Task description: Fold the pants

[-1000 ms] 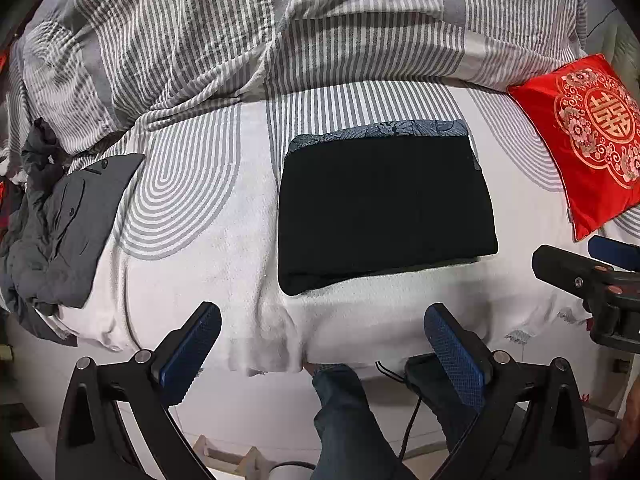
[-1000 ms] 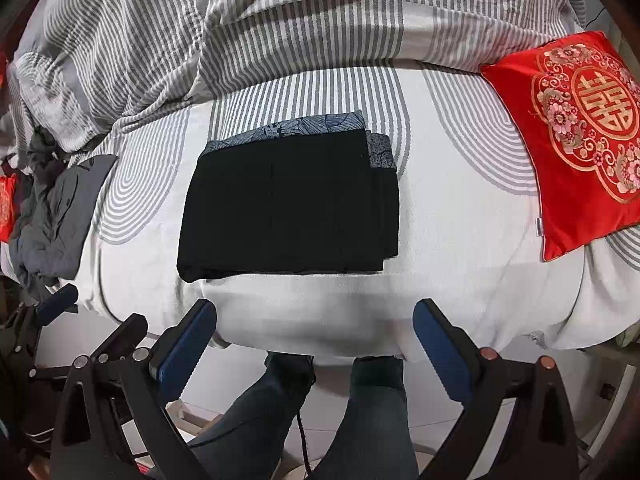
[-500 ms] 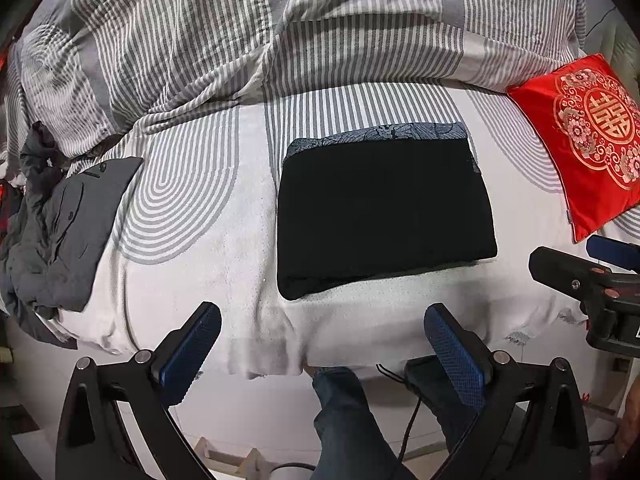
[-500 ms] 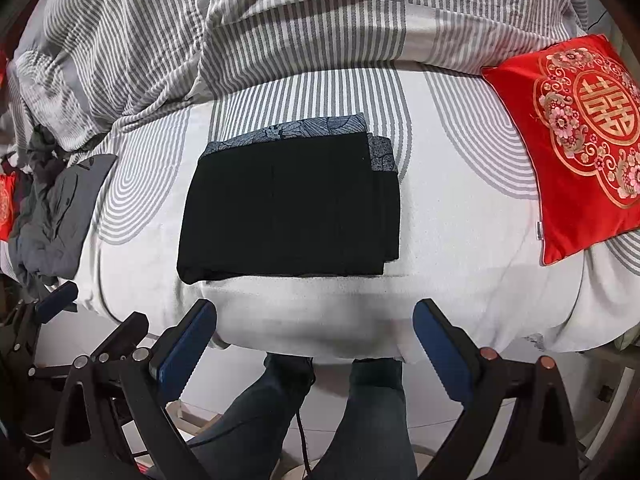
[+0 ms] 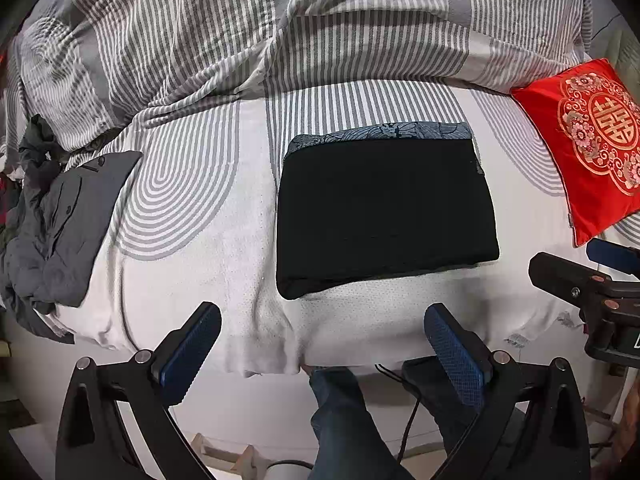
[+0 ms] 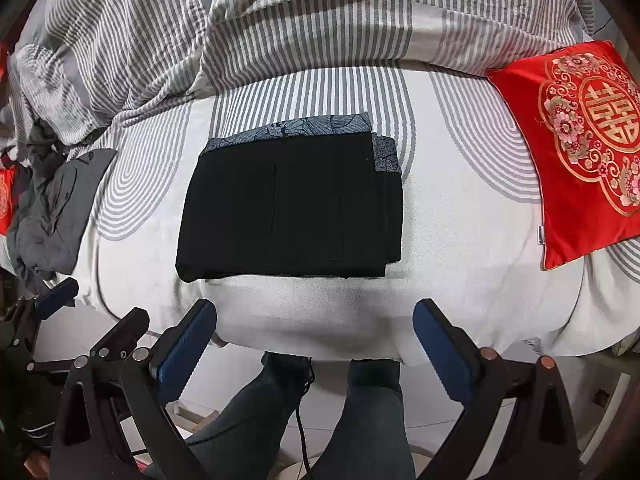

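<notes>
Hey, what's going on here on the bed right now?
A person stands at the edge of the bed with a two-finger gripper in each hand. The black pants already lie folded into a neat rectangle, on top of a blue patterned cloth. The left gripper and right gripper are both open, hovering short of the pants and holding nothing. A red cushion lies to the right.

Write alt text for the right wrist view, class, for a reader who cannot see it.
Black pants, folded into a neat rectangle with a blue patterned lining showing along the far edge, lie on a grey-striped bed. The open right gripper hovers empty at the bed's near edge; a red embroidered cushion sits right, crumpled grey clothes left.
</notes>
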`<state>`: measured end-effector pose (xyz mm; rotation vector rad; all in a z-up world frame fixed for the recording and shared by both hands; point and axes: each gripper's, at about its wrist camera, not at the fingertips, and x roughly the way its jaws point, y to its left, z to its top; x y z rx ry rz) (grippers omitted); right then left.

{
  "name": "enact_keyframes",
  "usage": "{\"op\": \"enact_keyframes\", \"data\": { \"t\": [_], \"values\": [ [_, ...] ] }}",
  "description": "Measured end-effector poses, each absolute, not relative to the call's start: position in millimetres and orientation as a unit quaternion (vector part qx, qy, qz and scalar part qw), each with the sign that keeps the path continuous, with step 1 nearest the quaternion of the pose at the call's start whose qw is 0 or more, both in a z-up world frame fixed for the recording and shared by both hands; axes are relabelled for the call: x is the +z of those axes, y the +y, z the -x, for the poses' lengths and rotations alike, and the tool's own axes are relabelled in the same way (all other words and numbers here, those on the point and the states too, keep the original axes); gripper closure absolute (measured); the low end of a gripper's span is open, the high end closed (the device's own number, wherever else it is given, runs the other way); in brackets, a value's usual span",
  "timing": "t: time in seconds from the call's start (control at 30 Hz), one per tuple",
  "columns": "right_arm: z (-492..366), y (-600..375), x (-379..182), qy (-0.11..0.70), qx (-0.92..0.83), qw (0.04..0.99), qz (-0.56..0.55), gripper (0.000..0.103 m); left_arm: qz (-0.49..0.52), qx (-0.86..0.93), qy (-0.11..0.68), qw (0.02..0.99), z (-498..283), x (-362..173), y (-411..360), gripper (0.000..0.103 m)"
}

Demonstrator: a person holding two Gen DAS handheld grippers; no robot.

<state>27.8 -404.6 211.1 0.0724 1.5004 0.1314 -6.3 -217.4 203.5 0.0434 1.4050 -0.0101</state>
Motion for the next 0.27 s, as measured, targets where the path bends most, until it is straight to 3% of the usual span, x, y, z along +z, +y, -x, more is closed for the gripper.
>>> {"op": "enact_keyframes", "data": {
  "t": [0.27],
  "values": [
    [-27.7, -402.9, 208.7, 0.683, 0.062, 0.727, -0.03, 0.004, -0.033, -0.019, 0.629, 0.776, 7.6, 209.4, -224.2, 0.001]
  ]
}}
